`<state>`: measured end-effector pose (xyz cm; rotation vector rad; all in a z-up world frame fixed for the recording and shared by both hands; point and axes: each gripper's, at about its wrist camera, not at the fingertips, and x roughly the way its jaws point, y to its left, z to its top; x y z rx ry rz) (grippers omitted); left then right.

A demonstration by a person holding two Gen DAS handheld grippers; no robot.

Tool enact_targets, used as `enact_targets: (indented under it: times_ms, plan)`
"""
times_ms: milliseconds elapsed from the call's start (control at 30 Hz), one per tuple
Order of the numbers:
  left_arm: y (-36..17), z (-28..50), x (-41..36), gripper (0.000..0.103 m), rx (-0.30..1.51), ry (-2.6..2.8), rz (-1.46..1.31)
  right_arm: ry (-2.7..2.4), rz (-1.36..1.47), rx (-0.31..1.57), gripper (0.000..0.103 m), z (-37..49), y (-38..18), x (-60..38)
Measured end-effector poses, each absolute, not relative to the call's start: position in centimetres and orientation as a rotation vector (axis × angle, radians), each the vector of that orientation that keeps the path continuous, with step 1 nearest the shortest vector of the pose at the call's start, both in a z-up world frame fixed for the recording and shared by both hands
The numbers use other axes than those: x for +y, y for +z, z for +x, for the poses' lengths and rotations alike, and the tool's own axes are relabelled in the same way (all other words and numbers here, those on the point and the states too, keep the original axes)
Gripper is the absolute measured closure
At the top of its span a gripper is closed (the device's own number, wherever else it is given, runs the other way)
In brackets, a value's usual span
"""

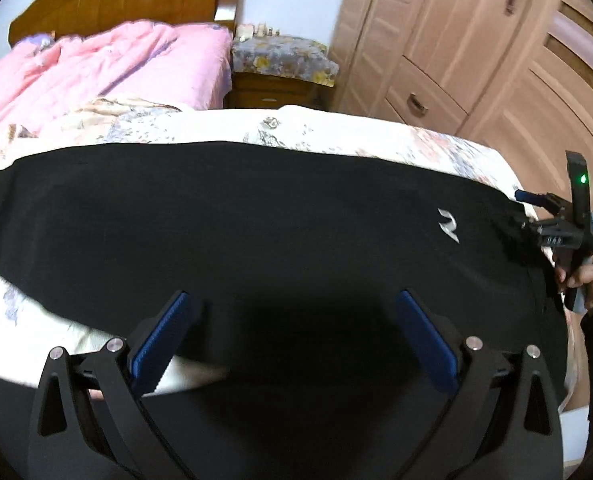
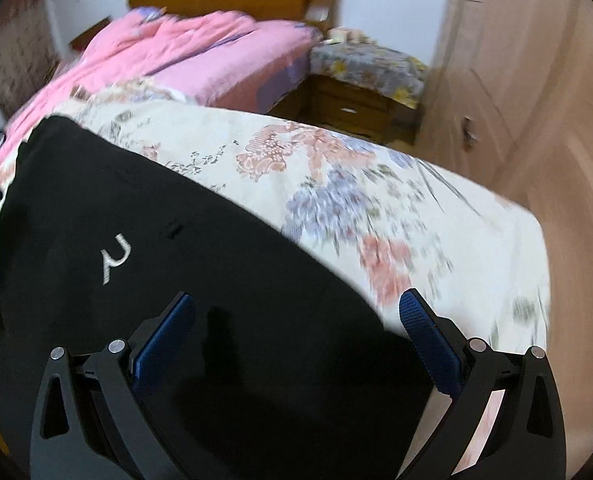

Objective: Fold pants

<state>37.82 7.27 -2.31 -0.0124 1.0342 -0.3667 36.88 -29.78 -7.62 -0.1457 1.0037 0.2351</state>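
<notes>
Left wrist view: the black pants point(image 1: 256, 224) lie flat across the floral bed point(image 1: 376, 136). The left gripper point(image 1: 292, 336) hovers over them, fingers spread, holding nothing. Best to pinch one edge cleanly and lift evenly.

Right wrist view: the right gripper point(image 2: 296, 336) is likewise spread and empty. A small white logo point(image 2: 116, 260) shows; no readable writing.

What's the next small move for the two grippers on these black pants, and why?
Probably lower and close each gripper on the near edge of the black pants. Both the left gripper and right gripper are open and hold nothing, and the pants lie spread flat across the floral bedspread, seemingly not yet folded crosswise.
</notes>
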Motion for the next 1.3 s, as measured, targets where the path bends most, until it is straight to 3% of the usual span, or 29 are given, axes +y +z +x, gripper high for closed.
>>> enact_targets:
  times_ms: [67,133,167,233,300,567,967,1000,1033,1067,1100,1167,1300]
  plan:
    - [-3.1,40.6,7.2,0.002,1.08,-0.391,-0.091,0.281,-0.164,1.02,0.006,38.0,-8.0,-30.0]
    - [-3.5,42.3,6.8,0.003,1.09,-0.419,-0.149,0.34,-0.168,1.048,0.026,38.8,-8.4,-30.0]
    - [-3.5,42.5,7.0,0.003,1.088,-0.423,-0.16,0.372,-0.168,1.056,0.044,38.7,-8.5,-29.9]
    - [-3.7,43.6,6.5,0.008,1.09,-0.427,-0.18,0.411,-0.161,1.046,0.064,38.0,-8.2,-29.8]
    - [-4.0,44.7,6.3,0.01,1.098,-0.446,-0.218,0.411,-0.213,1.012,0.092,36.7,-7.6,-29.5]
    - [-3.8,46.9,5.6,0.009,1.089,-0.475,-0.375,0.34,-0.376,0.693,0.094,26.5,-1.6,-26.8]
    - [-4.9,50.2,7.2,0.011,1.18,-0.295,-0.598,0.269,-0.409,0.52,0.095,19.4,0.3,-25.0]
    - [-5.2,50.3,7.7,0.021,1.183,-0.283,-0.618,0.265,-0.421,0.528,0.095,19.3,0.1,-24.8]
    - [-5.6,50.4,8.2,0.043,1.192,-0.274,-0.631,0.265,-0.424,0.535,0.095,18.9,-0.2,-24.5]
    - [-6.0,50.3,8.8,0.058,1.202,-0.268,-0.636,0.263,-0.428,0.541,0.095,18.9,-0.4,-24.4]
    - [-6.3,50.0,9.3,0.088,1.201,-0.282,-0.652,0.257,-0.437,0.544,0.095,19.5,-0.5,-23.7]
    - [-6.0,48.9,10.5,0.093,1.162,-0.311,-0.68,0.247,-0.426,0.549,0.095,19.9,-0.5,-23.9]
    - [-1.4,42.9,12.3,0.094,0.946,-0.338,-0.606,0.252,-0.381,0.502,0.095,17.6,1.0,-24.4]
